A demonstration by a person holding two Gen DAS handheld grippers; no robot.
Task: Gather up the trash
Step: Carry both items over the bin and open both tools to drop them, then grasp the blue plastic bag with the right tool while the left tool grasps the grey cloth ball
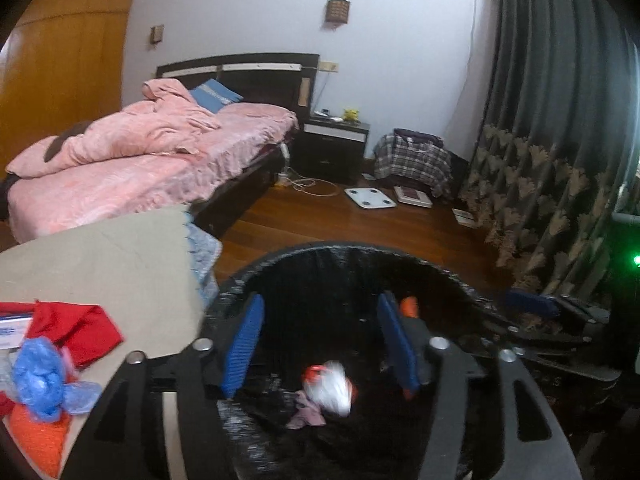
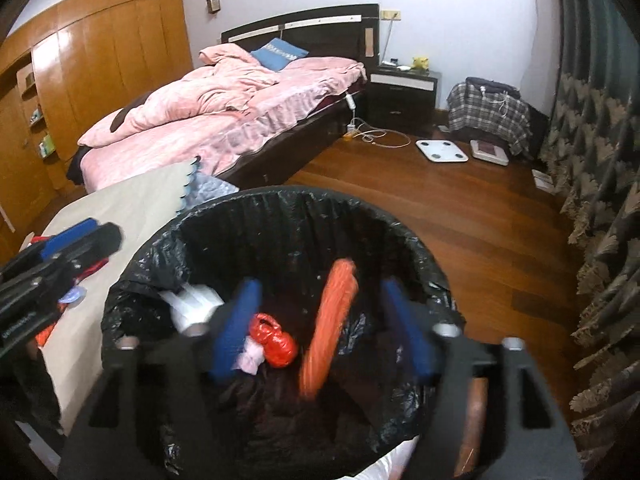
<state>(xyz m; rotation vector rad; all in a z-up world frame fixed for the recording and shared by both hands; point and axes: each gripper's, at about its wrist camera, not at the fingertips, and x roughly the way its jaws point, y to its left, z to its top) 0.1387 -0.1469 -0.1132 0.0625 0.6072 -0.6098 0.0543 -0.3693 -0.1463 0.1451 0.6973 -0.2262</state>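
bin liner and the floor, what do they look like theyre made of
Bin liner: thin black plastic film, by the look; it is glossy, crinkled and folded loosely over the rim. Floor: reddish-brown wood boards or a wood-look laminate, with visible plank seams and a polished sheen; which of the two the views cannot settle.
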